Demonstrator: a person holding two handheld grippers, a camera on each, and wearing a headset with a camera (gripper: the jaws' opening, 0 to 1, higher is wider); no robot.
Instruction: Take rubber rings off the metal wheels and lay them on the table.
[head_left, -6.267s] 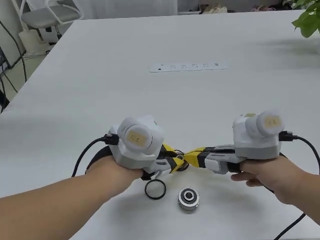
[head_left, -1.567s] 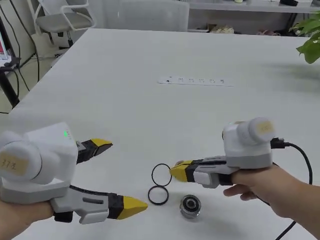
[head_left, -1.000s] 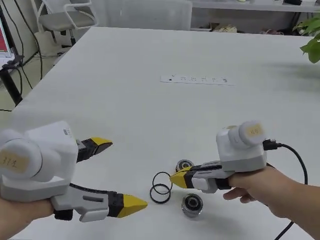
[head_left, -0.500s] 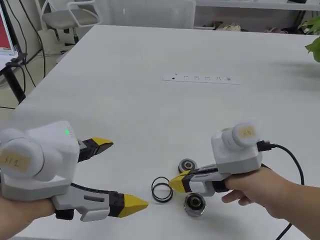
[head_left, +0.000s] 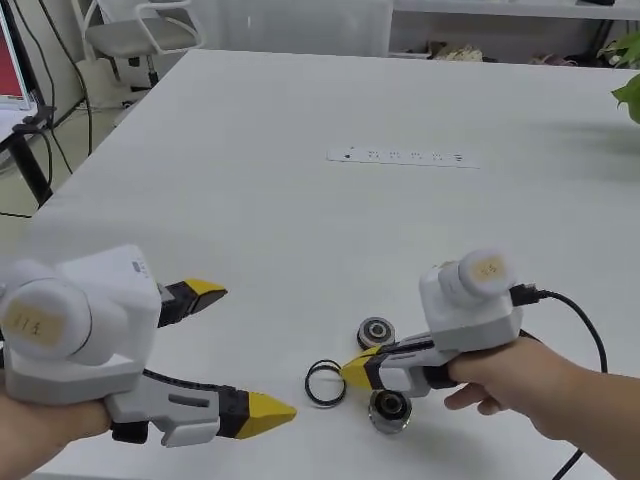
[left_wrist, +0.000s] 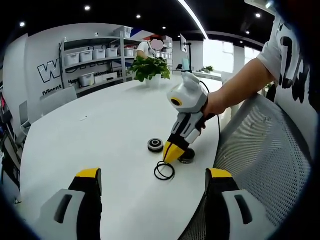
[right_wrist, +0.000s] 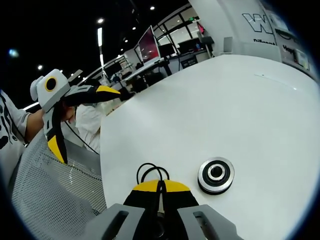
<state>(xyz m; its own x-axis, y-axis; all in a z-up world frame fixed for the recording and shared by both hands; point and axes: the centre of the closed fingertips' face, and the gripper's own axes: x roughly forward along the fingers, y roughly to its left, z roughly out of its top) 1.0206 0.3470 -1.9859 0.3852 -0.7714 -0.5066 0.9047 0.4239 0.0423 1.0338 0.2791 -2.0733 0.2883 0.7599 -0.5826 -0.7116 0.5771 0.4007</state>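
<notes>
Since the picture of 1.6 s ago a second metal wheel (head_left: 376, 332) has come to lie on the table (head_left: 300, 220), just past the right gripper (head_left: 352, 372), which has drawn nearer to the person.

In the head view that gripper's jaws are closed with nothing between them. Their tips are just beside the two rubber rings (head_left: 325, 383), which lie overlapped on the table. The first metal wheel (head_left: 390, 410) lies beneath the right gripper, partly hidden. The left gripper (head_left: 235, 350) hangs well to the left, jaws spread wide and empty. A power strip (head_left: 403, 156) lies far up the table.

In the left gripper view its own jaws stand wide apart at the bottom. Beyond them the rings lie flat, with the right gripper's tip at their edge and a wheel on either side of it.

In the right gripper view the jaws meet in a thin slit, holding nothing. The rings lie just past the tips, with one wheel to the right.

With two rings off and two wheels down, the task looks all but done. The second metal wheel's rim looks dark, and I cannot tell whether rubber remains on it.
</notes>
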